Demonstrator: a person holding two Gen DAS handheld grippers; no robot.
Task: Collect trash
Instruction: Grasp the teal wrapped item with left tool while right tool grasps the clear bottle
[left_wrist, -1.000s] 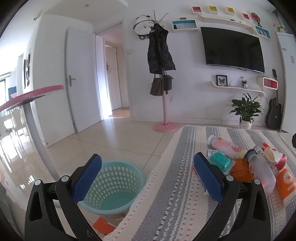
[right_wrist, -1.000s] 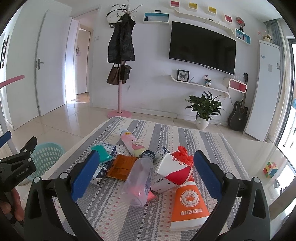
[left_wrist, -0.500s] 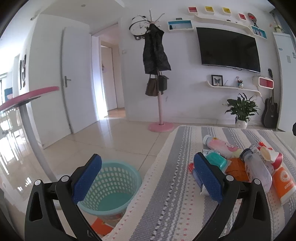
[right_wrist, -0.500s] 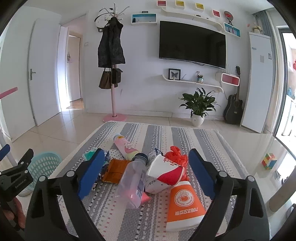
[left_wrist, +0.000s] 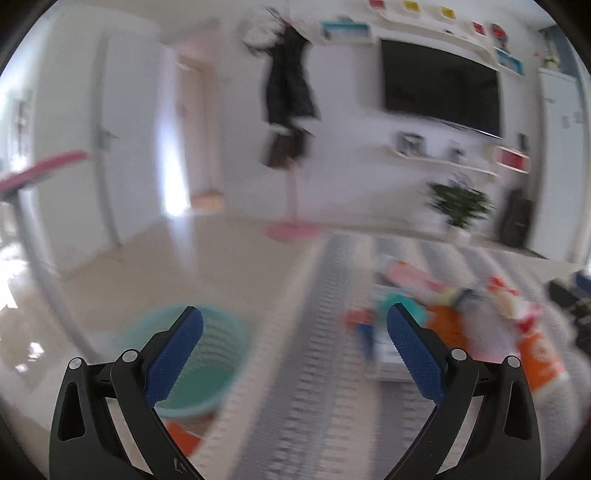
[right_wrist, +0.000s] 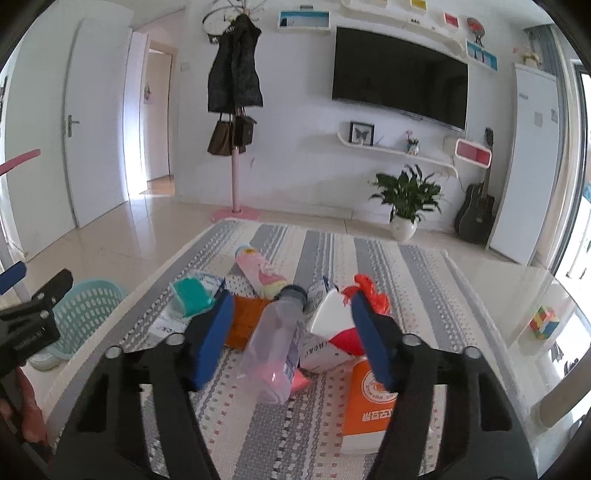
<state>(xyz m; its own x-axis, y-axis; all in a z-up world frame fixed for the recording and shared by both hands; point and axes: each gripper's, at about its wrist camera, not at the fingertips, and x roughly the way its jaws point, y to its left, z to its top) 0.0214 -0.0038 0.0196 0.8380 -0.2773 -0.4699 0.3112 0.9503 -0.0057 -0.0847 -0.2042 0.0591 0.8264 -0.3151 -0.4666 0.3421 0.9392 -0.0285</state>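
Right tongs (right_wrist: 291, 325) half-spread and closing, clear bottle (right_wrist: 275, 350) between the pads, untouched; left tongs (left_wrist: 295, 332) spread wide, empty.

Wall-mtd TV (right_wrist: 399, 86) above curved shelf (right_wrist: 399, 151) w/ framed butterfly pic (right_wrist: 362, 133). Coat stand (right_wrist: 235, 122) left of TV. Potted plant (right_wrist: 406, 199), guitar (right_wrist: 476, 210) on floor. Colour cube (right_wrist: 543, 322) at right.

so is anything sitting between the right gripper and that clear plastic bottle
Nothing visible blocks it. The clear plastic bottle lies on the striped cloth, directly ahead of the right gripper, whose jaws are closing with the bottle framed between them but not yet pressed. A white and red carton crowds its right side.
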